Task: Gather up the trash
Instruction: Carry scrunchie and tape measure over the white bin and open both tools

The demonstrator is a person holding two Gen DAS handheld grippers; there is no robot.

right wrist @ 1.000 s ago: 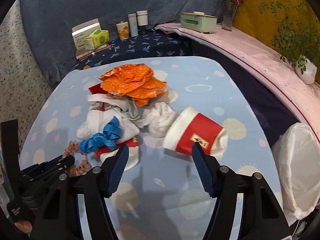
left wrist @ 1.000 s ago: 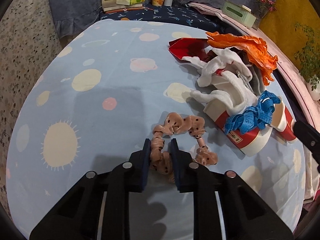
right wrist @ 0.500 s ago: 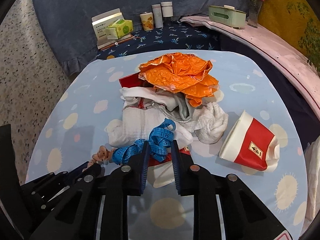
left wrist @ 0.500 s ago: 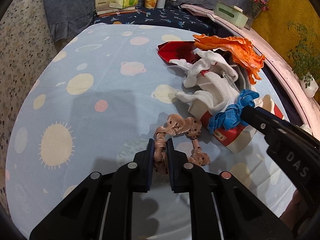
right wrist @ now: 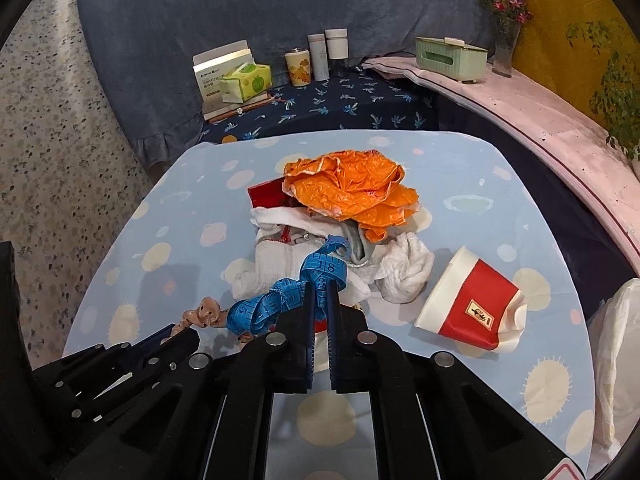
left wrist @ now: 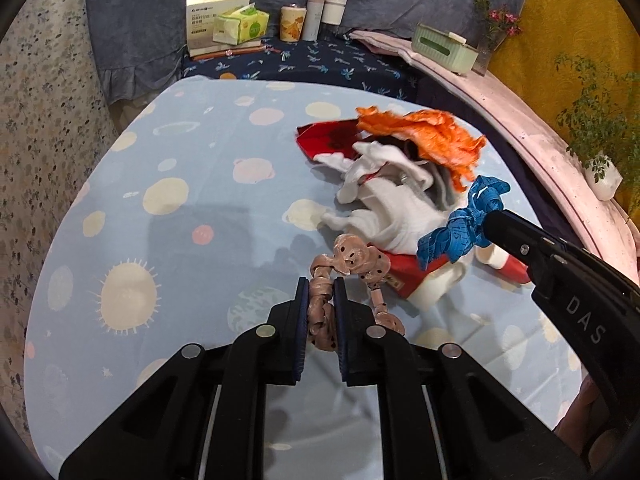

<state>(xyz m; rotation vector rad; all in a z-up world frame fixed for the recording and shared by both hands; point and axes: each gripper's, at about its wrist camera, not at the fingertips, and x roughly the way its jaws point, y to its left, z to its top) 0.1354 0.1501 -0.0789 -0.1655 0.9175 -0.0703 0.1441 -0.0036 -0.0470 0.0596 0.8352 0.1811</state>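
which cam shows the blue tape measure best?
Right wrist: the blue tape measure lies loosely looped, its printed numbers readable, clamped in the right gripper. Left wrist shows only a crumpled bunch from the side at that gripper's tip.

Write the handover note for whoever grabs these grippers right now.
Left gripper: shut on the scrunchie, lifted off the table.
Right gripper: shut on the blue tape measure, also lifted.
On the table: orange wrapper, white cloths, red box, and two red-and-white cups, one lying apart, one under the pile.
White bag hangs past the table's right edge.
Done: two items gripped. Left: bag them, then the rest.
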